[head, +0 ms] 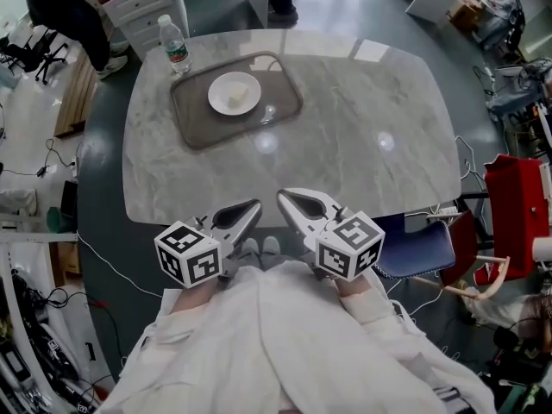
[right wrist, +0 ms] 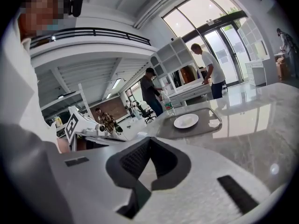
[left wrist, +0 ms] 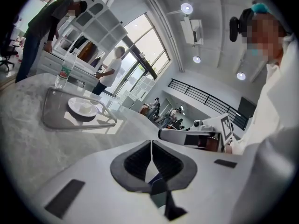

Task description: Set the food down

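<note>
The food (head: 240, 97), a pale piece, lies on a white plate (head: 216, 102) in the middle of the grey tray (head: 280, 102). A water bottle (head: 175, 45) stands just beside the tray's far left corner. Well apart from the tray, at the table's (head: 371, 145) near edge, the left gripper (head: 252, 207) and right gripper (head: 285, 198) are clenched shut, empty.

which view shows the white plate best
The head view: it looks down on the whole white plate in the grey tray. The left gripper view and the right gripper view show it small, far off and at a low slant.
</note>
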`<state>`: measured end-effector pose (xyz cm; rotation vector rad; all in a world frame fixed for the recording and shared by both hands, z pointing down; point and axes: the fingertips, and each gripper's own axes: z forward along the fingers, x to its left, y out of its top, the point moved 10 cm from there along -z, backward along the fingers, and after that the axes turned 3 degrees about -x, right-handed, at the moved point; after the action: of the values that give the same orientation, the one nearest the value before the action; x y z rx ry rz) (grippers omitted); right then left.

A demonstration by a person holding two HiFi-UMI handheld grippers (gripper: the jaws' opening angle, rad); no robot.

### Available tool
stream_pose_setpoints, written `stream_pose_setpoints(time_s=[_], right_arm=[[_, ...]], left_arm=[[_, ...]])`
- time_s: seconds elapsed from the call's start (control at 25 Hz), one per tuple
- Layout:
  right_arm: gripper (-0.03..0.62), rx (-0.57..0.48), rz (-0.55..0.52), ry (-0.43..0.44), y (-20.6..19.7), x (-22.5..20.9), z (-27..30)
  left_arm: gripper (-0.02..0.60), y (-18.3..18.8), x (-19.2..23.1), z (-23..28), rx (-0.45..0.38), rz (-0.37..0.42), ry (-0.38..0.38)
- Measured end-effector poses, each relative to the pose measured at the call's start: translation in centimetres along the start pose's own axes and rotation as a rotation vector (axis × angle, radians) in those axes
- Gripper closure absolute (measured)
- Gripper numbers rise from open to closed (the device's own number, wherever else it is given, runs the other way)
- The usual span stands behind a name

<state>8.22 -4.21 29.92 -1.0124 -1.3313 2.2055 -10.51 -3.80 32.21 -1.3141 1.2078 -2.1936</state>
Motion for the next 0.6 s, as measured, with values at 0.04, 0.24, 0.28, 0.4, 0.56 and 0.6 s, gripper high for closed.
stream_pose_setpoints(time_s=[0.04, 0.24, 0.28, 0.4, 0.56, 0.6], right_arm=[[0.591, 0.003, -0.002, 0.001, 0.01, -0.01, 0.03], [0.592, 0.007, -0.019, -0.003, 0.11, 0.16, -0.04], [0.591, 0.007, -0.020, -0.004, 0.12, 0.16, -0.10], [0.591, 0.004, -0.017, -0.005, 0.10, 0.01, -0.31], [0.592, 0.000, -0.009, -0.003, 0.00, -0.23, -0.35], [0.592, 0.000, -0.008, -0.002, 0.00, -0.25, -0.37]], left_arm=[[0.558, 0.04, 0.02, 0.01, -0.002, 0.000, -0.001], [0.558, 0.15, 0.08, 0.07, -0.012, 0.000, -0.009], [0.558, 0.16, 0.05, 0.10, -0.012, 0.000, -0.010], [0.558, 0.18, -0.03, 0.28, -0.013, 0.001, -0.016], [0.558, 0.24, 0.00, 0.46, -0.011, 0.003, -0.020], [0.558, 0.24, -0.05, 0.50, -0.010, 0.004, -0.021]])
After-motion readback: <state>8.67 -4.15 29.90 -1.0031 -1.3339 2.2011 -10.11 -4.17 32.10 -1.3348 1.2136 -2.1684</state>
